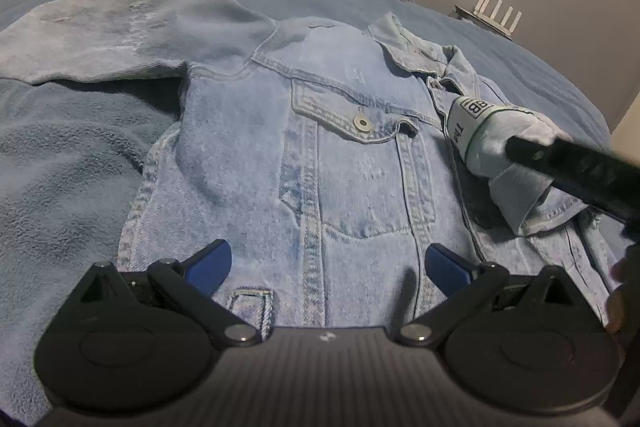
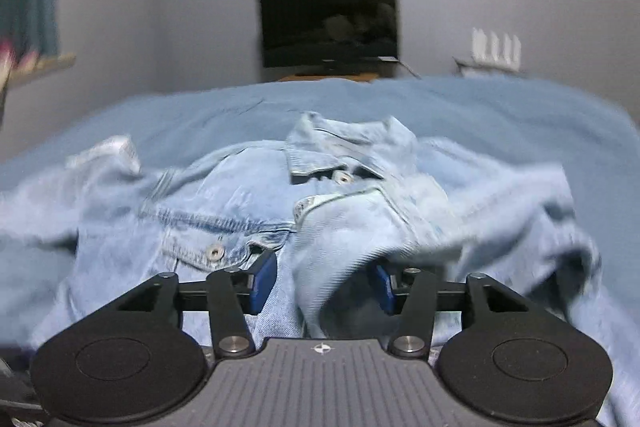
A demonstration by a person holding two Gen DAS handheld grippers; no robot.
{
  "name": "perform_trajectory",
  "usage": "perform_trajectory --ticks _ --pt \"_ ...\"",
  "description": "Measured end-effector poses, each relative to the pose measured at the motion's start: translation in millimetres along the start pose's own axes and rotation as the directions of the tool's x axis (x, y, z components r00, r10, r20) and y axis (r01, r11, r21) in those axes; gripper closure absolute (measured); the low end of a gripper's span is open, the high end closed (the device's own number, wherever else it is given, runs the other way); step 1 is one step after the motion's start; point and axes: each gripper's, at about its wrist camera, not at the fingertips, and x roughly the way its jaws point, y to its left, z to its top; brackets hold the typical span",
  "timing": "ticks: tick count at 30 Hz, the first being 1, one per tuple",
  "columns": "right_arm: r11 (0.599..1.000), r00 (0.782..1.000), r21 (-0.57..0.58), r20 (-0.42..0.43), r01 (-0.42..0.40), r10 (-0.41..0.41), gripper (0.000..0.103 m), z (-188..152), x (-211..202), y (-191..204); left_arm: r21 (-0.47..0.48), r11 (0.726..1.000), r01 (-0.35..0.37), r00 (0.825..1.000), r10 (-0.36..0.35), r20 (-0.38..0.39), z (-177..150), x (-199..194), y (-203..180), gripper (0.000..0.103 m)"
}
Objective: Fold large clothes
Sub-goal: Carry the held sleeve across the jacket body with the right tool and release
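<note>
A pale, faded denim jacket [image 1: 320,155] lies front-up, buttoned, across the middle of the blue bed [image 1: 72,163], one sleeve stretched toward its edge. The left gripper [image 1: 328,263] hovers spread above the hem. The right gripper [image 2: 322,283] stands wide, bunched denim between its fingers.

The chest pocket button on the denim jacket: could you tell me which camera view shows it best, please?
The left wrist view: the chest pocket button sits sharp and unobstructed on its flap, mid-frame on the denim jacket. The right wrist view shows a pocket button too, but motion-blurred and close to that gripper's blue fingers.
</note>
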Motion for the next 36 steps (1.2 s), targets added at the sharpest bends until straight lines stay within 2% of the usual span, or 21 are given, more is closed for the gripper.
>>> perform_trajectory --ticks 3,5,6,7,8,10,13,16,18,20,21,22,24,27,29,32,34,36 --pt "0.976 0.999 0.216 0.008 -0.038 0.037 0.046 -7.1 -13.2 -29.5 0.005 1.000 -0.002 1.000 0.002 -0.002 -0.5 -0.4 -1.2 0.000" --pt "0.924 0.998 0.379 0.017 -0.061 0.059 0.046 -7.8 -14.5 -45.8 0.001 1.000 -0.001 1.000 0.001 -0.001 -0.5 -0.9 -1.2 0.000" --pt "0.894 0.997 0.443 0.007 -0.066 0.070 0.060 -6.4 -10.1 -51.9 0.000 1.000 -0.001 1.000 0.001 -0.001 -0.2 -1.1 -1.2 0.000" --pt "0.880 0.997 0.471 -0.004 -0.066 0.076 0.079 -5.3 -4.3 -53.1 -0.001 1.000 -0.001 1.000 0.001 -0.002 -0.2 -1.3 -0.9 0.000" --pt "0.885 0.998 0.462 -0.001 -0.053 0.060 0.094 0.5 -1.2 -50.7 -0.002 1.000 -0.001 1.000 0.001 -0.001 -0.3 -1.7 -0.7 0.000" --pt "0.932 0.998 0.361 0.063 -0.029 0.006 0.095 15.5 -0.4 -34.4 -0.001 1.000 -0.001 1.000 0.001 0.001 -0.2 -1.6 -1.2 0.000" --pt "0.986 0.984 0.164 0.176 -0.020 -0.009 0.095 42.0 3.0 7.3 0.003 1.000 -0.004 1.000 0.004 0.001 -0.4 -1.5 -2.4 0.000" --pt "0.997 0.973 -0.074 0.232 0.011 0.006 0.095 54.7 10.5 51.6 0.006 1.000 -0.007 1.000 0.007 0.000 -0.8 -1.3 -2.7 0.000" --pt "0.967 0.980 -0.255 0.191 -0.007 0.058 0.094 53.0 22.3 78.2 0.010 1.000 -0.009 1.000 0.009 -0.001 -0.7 -0.5 -3.3 0.000" --pt "0.930 0.988 -0.350 0.059 -0.114 0.144 0.087 45.6 36.1 93.2 0.017 1.000 -0.013 1.000 0.013 -0.003 -1.5 -0.7 -4.6 0.000" --pt "0.919 0.985 -0.364 0.010 -0.154 0.170 0.077 40.7 41.3 96.0 0.022 1.000 -0.013 1.000 0.013 -0.003 -1.4 -0.2 -5.3 0.000" --pt "0.910 0.982 -0.373 -0.013 -0.180 0.189 0.072 36.5 42.4 96.5 0.024 1.000 -0.013 1.000 0.013 -0.004 -1.4 -0.1 -5.7 0.000" --pt "0.917 0.983 -0.361 0.002 -0.168 0.181 0.054 29.1 36.7 90.3 0.024 1.000 -0.011 1.000 0.011 -0.004 -0.6 0.0 -5.6 0.000" --pt "0.955 0.984 -0.241 0.003 -0.173 0.179 0.052 26.0 23.3 62.0 0.014 1.000 -0.004 1.000 0.004 0.000 2.4 -1.7 -4.0 0.000" --pt "0.973 0.989 -0.182 -0.002 -0.144 0.146 0.050 19.3 15.5 39.6 0.008 1.000 -0.004 1.000 0.003 0.018 5.9 -3.9 -2.1 0.000" --pt "0.987 0.999 -0.151 -0.001 -0.053 0.053 0.047 3.8 -5.2 -0.9 0.035 0.999 0.002 0.995 -0.005 0.099 15.4 -9.9 -1.8 0.000" --pt "0.989 1.000 -0.146 0.001 0.008 -0.008 0.047 -7.2 -21.1 -25.0 0.090 0.996 -0.008 0.983 -0.009 0.185 27.1 -12.0 -4.4 0.000" --pt "0.986 0.996 -0.142 0.005 0.091 -0.091 0.046 -16.5 -36.9 -50.8 0.151 0.988 -0.033 0.972 -0.004 0.237 40.8 -7.1 -8.6 0.001"
